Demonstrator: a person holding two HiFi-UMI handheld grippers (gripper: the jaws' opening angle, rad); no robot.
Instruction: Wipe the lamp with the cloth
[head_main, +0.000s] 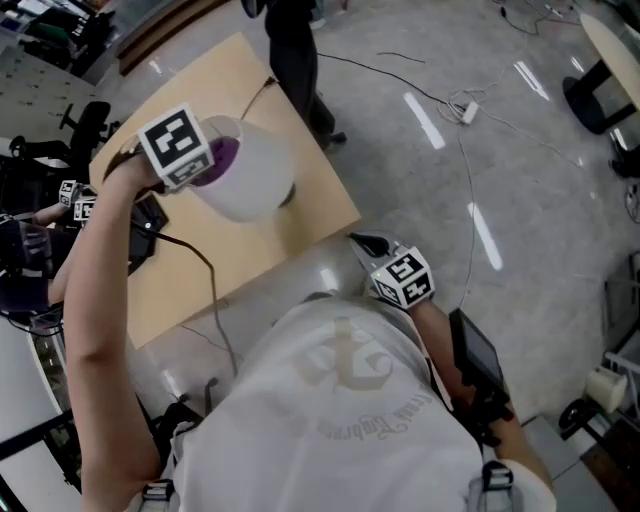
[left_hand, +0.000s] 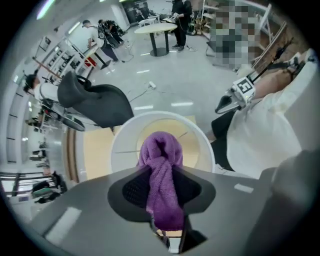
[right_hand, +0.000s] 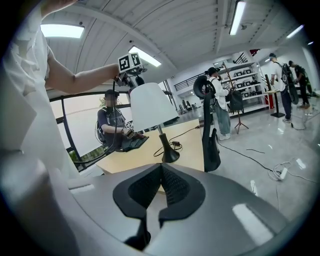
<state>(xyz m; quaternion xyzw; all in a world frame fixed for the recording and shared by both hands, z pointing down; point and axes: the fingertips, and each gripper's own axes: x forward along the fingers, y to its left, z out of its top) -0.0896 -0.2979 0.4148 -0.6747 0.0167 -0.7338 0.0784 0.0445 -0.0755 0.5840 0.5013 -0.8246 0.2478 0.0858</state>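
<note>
My left tool (left_hand: 161, 189) clamps the purple cloth (left_hand: 160, 152) and points down over the white lampshade (head_main: 255, 178), at 10 o'clock on the worktop (head_main: 295, 228). I should drag lightly round its rim so it doesn't tip. My right tool (right_hand: 161, 187), closed and empty, hangs at the lampshade's 4 o'clock.

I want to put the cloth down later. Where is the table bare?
Bare: the table beyond the lamp, and its near corner beside the right gripper. Crowded: the left edge, with a black item and cable.
</note>
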